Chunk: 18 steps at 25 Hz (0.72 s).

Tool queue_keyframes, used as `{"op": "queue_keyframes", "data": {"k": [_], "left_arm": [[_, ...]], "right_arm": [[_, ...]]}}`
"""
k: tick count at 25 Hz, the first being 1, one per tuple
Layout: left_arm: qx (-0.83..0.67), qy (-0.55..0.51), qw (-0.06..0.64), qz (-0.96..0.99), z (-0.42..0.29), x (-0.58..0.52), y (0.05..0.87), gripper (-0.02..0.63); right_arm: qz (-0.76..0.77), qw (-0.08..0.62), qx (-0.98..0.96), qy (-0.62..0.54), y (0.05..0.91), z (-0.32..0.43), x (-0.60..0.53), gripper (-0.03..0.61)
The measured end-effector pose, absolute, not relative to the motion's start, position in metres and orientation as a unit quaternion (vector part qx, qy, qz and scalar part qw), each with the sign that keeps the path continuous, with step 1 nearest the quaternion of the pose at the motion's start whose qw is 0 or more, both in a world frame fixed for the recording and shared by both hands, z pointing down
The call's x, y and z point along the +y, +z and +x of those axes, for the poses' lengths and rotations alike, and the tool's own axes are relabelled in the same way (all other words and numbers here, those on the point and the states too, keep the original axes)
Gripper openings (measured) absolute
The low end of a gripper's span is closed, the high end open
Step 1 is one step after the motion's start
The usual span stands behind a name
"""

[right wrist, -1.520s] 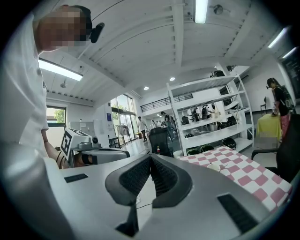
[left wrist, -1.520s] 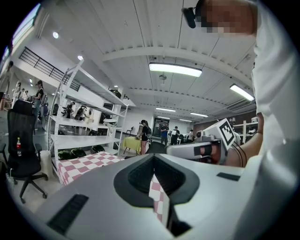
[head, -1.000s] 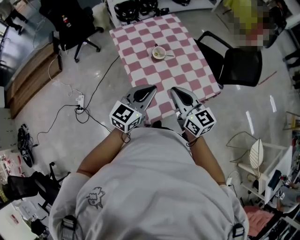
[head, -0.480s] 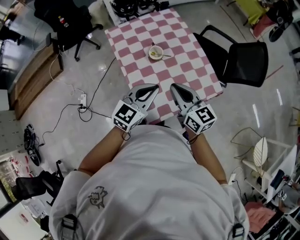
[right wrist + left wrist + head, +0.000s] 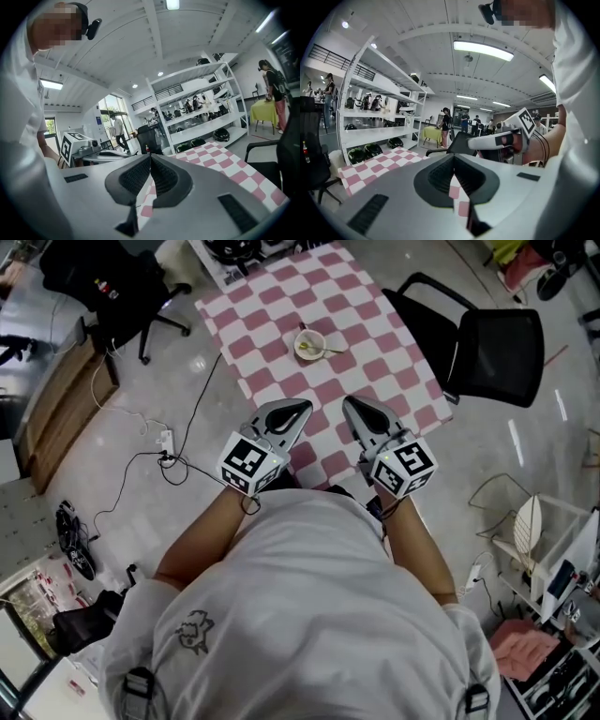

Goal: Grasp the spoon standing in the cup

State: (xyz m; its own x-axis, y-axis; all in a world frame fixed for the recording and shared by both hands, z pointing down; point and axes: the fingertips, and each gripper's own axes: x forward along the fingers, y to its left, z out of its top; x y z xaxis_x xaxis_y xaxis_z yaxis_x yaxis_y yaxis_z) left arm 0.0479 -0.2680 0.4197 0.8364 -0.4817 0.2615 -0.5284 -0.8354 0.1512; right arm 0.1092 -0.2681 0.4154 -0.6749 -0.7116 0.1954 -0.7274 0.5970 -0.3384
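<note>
**Head view.** Left gripper (image 5: 298, 409) and right gripper (image 5: 352, 405) sit side by side just off your chest, noses toward 12 o'clock, over the near edge of the table (image 5: 370, 329) with its pink-and-white checked cloth. Your marker cubes face up. The cup (image 5: 310, 344) stands at 12 o'clock from both grippers, well apart from them, about mid-table. The spoon (image 5: 330, 352) rests in it, with the handle leaning out over the rim toward 3 o'clock. A black chair (image 5: 495, 345) stands at 2 o'clock, just beside the table's right edge. A black office chair (image 5: 103, 282) is at 10 o'clock. A cable and power strip (image 5: 164, 439) lie on the floor at 9 o'clock.

**Left gripper view.** Your jaws are together, pads meeting at the tips with nothing held. Only checked cloth shows through the gap below them. The right gripper hangs at 2 o'clock, beside a white shelving rack (image 5: 379, 117) at 10 o'clock.

**Right gripper view.** Jaws together here too, and empty. Checked cloth runs off toward 4 o'clock, and the left gripper's cube shows at 9 o'clock.
</note>
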Motion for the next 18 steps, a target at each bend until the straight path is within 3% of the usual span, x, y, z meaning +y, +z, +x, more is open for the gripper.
{"op": "queue_keyframes", "data": {"k": [18], "left_arm": [[-0.235,0.136,0.163,0.949,0.044,-0.351,0.484,0.014]], "right_arm": [[0.449,0.057,-0.849,0.273,0.500,0.122,-0.351,0.035]]}}
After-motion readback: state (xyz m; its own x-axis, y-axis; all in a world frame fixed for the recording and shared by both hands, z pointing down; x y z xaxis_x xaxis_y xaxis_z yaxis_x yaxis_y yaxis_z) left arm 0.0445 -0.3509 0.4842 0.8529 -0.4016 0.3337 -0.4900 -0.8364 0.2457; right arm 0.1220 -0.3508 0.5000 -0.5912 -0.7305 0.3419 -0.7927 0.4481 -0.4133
